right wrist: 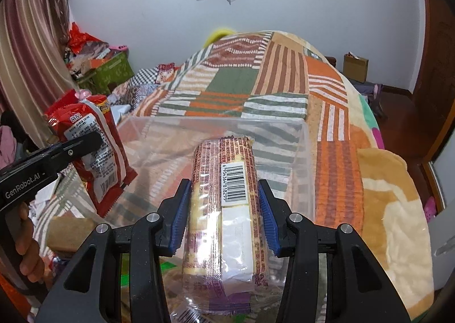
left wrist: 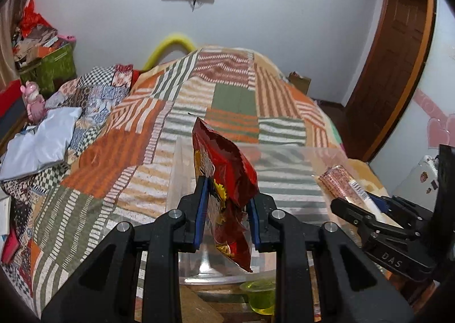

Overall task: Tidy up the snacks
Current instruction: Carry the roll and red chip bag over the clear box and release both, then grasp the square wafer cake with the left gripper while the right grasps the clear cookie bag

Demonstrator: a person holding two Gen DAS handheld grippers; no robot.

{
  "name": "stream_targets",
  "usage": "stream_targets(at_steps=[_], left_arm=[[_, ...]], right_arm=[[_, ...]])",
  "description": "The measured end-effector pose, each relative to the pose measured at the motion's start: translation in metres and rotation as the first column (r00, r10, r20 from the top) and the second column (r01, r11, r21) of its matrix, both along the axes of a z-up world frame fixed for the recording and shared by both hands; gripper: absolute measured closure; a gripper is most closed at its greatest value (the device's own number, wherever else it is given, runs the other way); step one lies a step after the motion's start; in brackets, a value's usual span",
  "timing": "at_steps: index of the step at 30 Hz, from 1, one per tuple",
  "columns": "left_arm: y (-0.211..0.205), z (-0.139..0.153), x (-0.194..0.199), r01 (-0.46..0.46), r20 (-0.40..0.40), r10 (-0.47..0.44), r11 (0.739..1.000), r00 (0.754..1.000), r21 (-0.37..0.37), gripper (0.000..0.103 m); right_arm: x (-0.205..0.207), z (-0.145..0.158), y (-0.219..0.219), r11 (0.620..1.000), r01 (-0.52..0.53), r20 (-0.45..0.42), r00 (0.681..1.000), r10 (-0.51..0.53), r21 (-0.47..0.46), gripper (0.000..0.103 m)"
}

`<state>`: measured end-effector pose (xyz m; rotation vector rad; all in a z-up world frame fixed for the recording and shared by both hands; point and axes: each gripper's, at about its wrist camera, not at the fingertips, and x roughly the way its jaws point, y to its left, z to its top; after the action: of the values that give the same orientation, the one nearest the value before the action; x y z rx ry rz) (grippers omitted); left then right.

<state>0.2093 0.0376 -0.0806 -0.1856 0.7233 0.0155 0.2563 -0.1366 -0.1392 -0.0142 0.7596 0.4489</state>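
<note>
The left tongs (left wrist: pixel 227 195) are pinching a red snack bag (left wrist: pixel 224 169) and the right tongs (right wrist: pixel 224 209) a long biscuit pack (right wrist: pixel 227 203), both hanging over the clear bin (right wrist: pixel 308 158) (seemingly resting on the bed (right wrist: pixel 335 169)), probably for dropping in.

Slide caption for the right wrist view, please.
Right gripper holds a barcoded biscuit pack over a clear plastic bin; left gripper holds a red snack bag.

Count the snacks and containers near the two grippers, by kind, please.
Red snack bag: 1
Cracker sleeve with barcode: 1
Green jelly cup: 1
Clear plastic bin: 1
Total: 4
</note>
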Motion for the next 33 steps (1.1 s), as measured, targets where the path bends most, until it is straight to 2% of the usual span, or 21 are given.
stream_targets(at_steps=[5,10,12,15,20,25,27,33], left_arm=[[0.0,-0.013,0.007,-0.002,-0.05,0.002,1.0,0.999,-0.009,0.078],[-0.003,-0.014,0.006,-0.004,-0.062,0.004,1.0,0.998,0.002,0.076],[-0.004,-0.012,0.005,0.001,-0.06,0.0,1.0,0.998,0.017,0.064],[-0.005,-0.008,0.0,-0.005,-0.042,0.007,1.0,0.999,0.031,0.053],[-0.007,0.004,-0.013,0.017,-0.022,-0.016,0.999,1.0,0.044,0.05],[-0.008,0.019,-0.031,0.041,0.015,-0.042,0.995,0.999,0.09,0.042],[-0.008,0.024,-0.04,0.051,0.027,-0.054,0.993,0.998,0.108,0.038],[-0.003,0.032,-0.063,0.069,0.033,-0.074,0.99,0.997,0.126,0.035]], right_arm=[[0.003,-0.005,0.001,1.0,0.0,-0.02,1.0,0.0,-0.008,0.061],[0.002,-0.006,0.002,1.0,-0.001,-0.024,1.0,0.0,-0.02,0.059],[0.001,-0.005,0.003,1.0,-0.004,-0.024,1.0,0.004,-0.025,0.059],[-0.002,-0.002,0.003,0.999,-0.008,-0.016,1.0,0.008,-0.031,0.059],[-0.013,0.011,-0.003,1.0,-0.01,0.016,1.0,0.01,-0.022,0.056],[-0.029,0.027,-0.01,1.0,-0.008,0.066,0.998,0.008,-0.003,0.046],[-0.036,0.033,-0.012,1.0,-0.008,0.085,0.996,0.008,0.0,0.045],[-0.058,0.042,-0.019,1.0,-0.013,0.117,0.993,0.011,0.016,0.044]])
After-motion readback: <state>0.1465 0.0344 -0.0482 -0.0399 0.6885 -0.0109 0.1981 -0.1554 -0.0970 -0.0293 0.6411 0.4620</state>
